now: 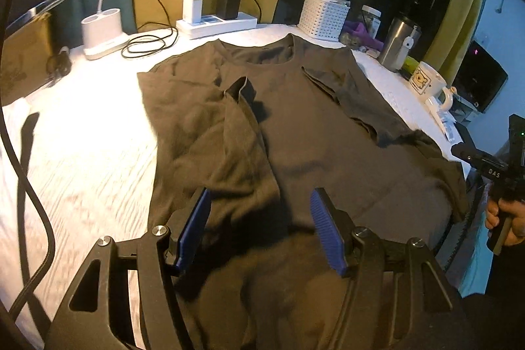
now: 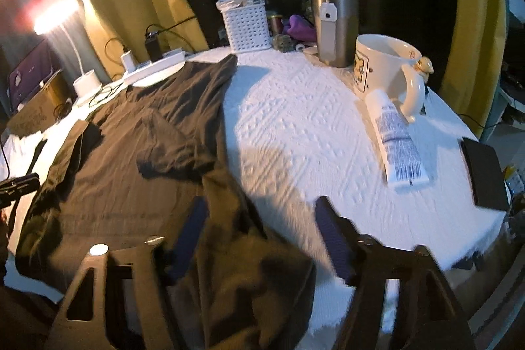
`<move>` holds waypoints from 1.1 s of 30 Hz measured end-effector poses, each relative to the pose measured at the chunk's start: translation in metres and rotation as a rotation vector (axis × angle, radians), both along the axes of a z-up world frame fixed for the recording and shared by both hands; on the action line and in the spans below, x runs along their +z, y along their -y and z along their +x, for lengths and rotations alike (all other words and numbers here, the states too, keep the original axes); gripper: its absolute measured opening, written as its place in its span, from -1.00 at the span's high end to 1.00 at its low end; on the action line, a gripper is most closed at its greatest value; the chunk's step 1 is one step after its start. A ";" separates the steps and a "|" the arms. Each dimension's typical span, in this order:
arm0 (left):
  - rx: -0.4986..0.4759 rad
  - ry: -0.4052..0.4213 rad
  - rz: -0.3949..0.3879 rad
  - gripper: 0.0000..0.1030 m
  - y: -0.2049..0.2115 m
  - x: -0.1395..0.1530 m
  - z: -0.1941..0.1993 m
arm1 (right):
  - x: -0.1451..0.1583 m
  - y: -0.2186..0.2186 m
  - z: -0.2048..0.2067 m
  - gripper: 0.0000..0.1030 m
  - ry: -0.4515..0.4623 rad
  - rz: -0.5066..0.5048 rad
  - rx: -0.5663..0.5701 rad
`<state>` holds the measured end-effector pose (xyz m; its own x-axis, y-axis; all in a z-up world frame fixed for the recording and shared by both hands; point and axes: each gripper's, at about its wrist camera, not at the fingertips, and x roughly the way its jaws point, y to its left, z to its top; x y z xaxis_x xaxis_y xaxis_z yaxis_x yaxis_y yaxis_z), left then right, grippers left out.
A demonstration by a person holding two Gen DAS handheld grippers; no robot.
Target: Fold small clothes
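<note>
A dark brown T-shirt (image 1: 315, 133) lies on the white tabletop (image 1: 88, 146), neck toward the far side. Its left side and sleeve are folded in over the body; the right sleeve is folded in too. My left gripper (image 1: 261, 205) is open and empty, hovering above the shirt's lower middle. My right gripper (image 2: 261, 215) is open and empty over the shirt's right hem edge (image 2: 236, 218). The shirt also shows in the right wrist view (image 2: 131, 159). The right gripper's body (image 1: 492, 169) shows at the right edge of the left wrist view.
At the back stand a desk lamp base (image 1: 101, 33), a power strip with chargers (image 1: 216, 22), and a white basket (image 1: 323, 15). A steel tumbler (image 2: 334, 22), a mug (image 2: 384, 68), a tube (image 2: 397, 143) and a black wallet (image 2: 482, 176) lie right.
</note>
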<state>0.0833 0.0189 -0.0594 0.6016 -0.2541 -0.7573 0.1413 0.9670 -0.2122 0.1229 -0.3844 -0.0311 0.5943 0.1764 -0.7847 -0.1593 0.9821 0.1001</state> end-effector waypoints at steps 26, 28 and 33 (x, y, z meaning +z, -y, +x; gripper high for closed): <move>-0.039 0.014 0.038 0.17 0.007 -0.032 -0.077 | -0.011 -0.018 -0.042 0.81 0.022 -0.075 0.078; -0.075 -0.008 0.043 0.75 0.016 -0.036 -0.075 | -0.004 -0.018 -0.048 0.82 0.037 -0.085 0.089; -0.093 0.031 0.028 0.91 0.018 -0.022 -0.089 | 0.018 -0.015 -0.064 0.83 0.077 -0.092 0.103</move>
<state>-0.0058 0.0007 -0.0817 0.5996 -0.2884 -0.7465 0.2364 0.9550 -0.1790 0.0592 -0.3691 -0.0136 0.6361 0.1686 -0.7529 -0.2631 0.9648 -0.0062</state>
